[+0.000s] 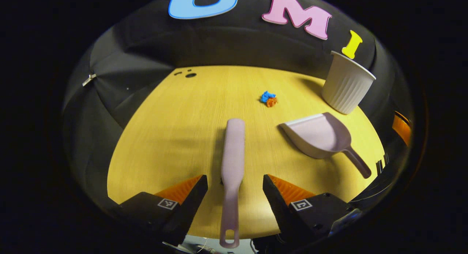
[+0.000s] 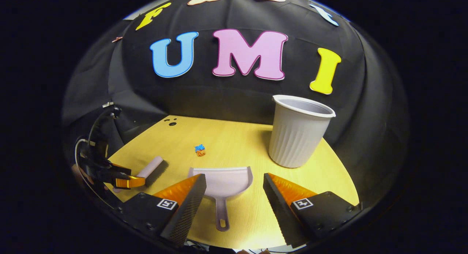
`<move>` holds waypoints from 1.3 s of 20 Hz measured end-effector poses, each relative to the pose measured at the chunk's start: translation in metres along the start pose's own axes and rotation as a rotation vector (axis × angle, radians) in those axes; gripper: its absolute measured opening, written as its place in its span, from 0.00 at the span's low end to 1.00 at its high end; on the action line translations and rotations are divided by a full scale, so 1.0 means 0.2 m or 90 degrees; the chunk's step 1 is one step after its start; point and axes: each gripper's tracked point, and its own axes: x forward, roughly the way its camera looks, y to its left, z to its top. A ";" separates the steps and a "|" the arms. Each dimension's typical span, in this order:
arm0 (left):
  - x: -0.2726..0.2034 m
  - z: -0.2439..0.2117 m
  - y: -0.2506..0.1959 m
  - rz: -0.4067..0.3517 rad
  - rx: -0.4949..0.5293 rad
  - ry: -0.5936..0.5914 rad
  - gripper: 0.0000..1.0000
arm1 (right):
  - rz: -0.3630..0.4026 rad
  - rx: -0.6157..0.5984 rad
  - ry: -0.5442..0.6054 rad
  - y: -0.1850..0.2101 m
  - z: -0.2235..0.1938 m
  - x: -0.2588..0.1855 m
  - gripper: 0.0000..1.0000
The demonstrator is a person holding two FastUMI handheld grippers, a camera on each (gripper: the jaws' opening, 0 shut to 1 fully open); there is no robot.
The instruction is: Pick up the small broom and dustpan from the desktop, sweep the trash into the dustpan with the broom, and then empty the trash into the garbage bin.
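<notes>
Both grippers are hanging wide open over the desk (image 1: 153, 137), holding nothing. Going left to right in the left gripper view, the left gripper (image 1: 235, 188) is straddling the broom (image 1: 233, 155), which is lying flat with its handle running between the spread fingers toward the camera and its bristles facing down; neither finger looks to be touching it. Past it, the trash (image 1: 268, 99) is sitting as a small crumpled blue-and-orange wad in open desk. Right of the broom, apart from it, the dustpan (image 1: 318, 135) is resting with its mouth toward the trash and its handle pointing to the near right. Farthest right, the bin (image 1: 347, 85) is standing upright near the desk's back edge.

In the right gripper view, the right gripper (image 2: 234, 193) is lining up on the dustpan's handle, fingers apart on either side.

Broom and dustpan both look like light, stiff, smooth plastic, so the narrow handles are probably the best holds, gripped firmly near the head end to stop twisting. The wad seems featherlight and likely to skid or roll ahead of the bristles.
</notes>
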 end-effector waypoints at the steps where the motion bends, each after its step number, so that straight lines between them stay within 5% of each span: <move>1: 0.05 -0.03 0.01 0.000 -0.002 0.027 0.96 | -0.009 0.004 0.001 -0.02 -0.01 -0.01 0.98; 6: 0.16 -0.11 0.05 0.012 -0.026 0.109 0.93 | -0.032 0.013 0.002 -0.07 -0.04 -0.02 0.98; 11: 0.21 -0.14 0.03 0.020 0.045 0.145 0.89 | -0.028 0.051 0.028 -0.06 -0.11 -0.01 0.98; 13: 0.22 -0.13 0.00 0.014 0.048 0.148 0.81 | -0.029 0.058 0.038 -0.06 -0.12 0.00 0.98; 14: 0.23 -0.14 0.00 0.013 0.046 0.150 0.68 | -0.027 0.059 0.042 -0.06 -0.13 0.00 0.98; 16: 0.23 -0.13 -0.01 0.011 0.052 0.152 0.67 | -0.021 0.056 0.050 -0.04 -0.13 0.01 0.98; 20: 0.23 -0.12 -0.01 0.007 0.058 0.144 0.37 | 0.003 0.046 0.071 0.02 -0.16 0.03 0.98; 26: 0.21 -0.14 0.01 -0.018 0.040 0.100 0.27 | 0.037 0.037 0.109 0.09 -0.20 0.06 0.98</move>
